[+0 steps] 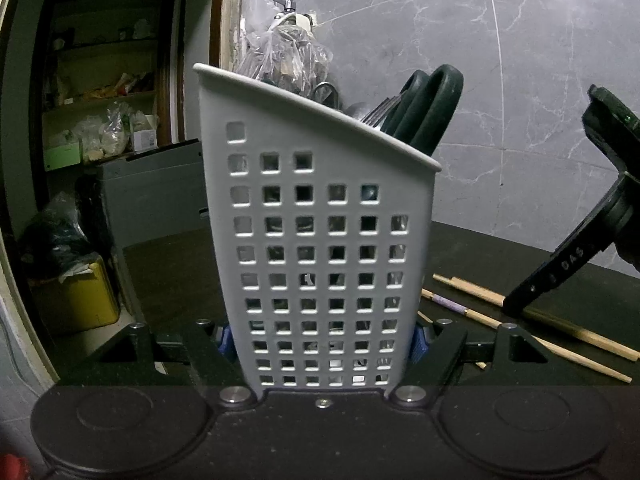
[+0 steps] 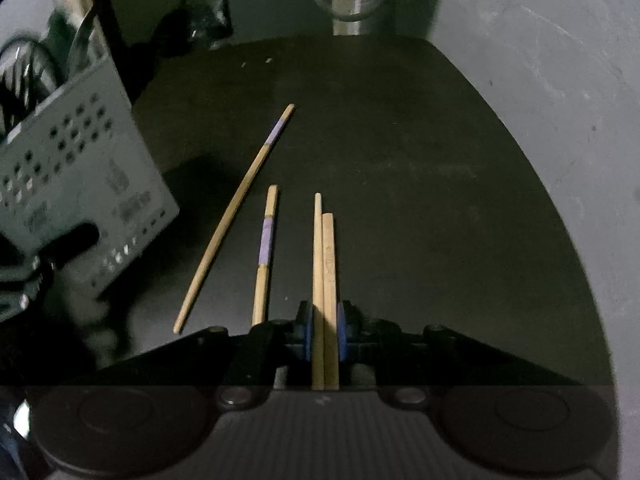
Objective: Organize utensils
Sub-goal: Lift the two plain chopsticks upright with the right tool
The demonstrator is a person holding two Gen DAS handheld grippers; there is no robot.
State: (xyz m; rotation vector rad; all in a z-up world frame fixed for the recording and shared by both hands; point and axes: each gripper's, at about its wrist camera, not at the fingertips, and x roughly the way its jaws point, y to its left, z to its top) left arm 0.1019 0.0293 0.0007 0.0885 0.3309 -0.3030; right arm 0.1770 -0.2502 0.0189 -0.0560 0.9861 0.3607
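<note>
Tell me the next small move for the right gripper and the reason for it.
Probably lift straight up a little. The right gripper has its blue pads against the pair of plain chopsticks, which lie on the dark table. Raising them frees them for the white caddy, gripped by the left gripper. Two purple-banded chopsticks remain on the table.

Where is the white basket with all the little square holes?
In the left wrist view, the white basket stands upright on the dark table, squeezed in the left claw, with the chopsticks lying to its right.
</note>
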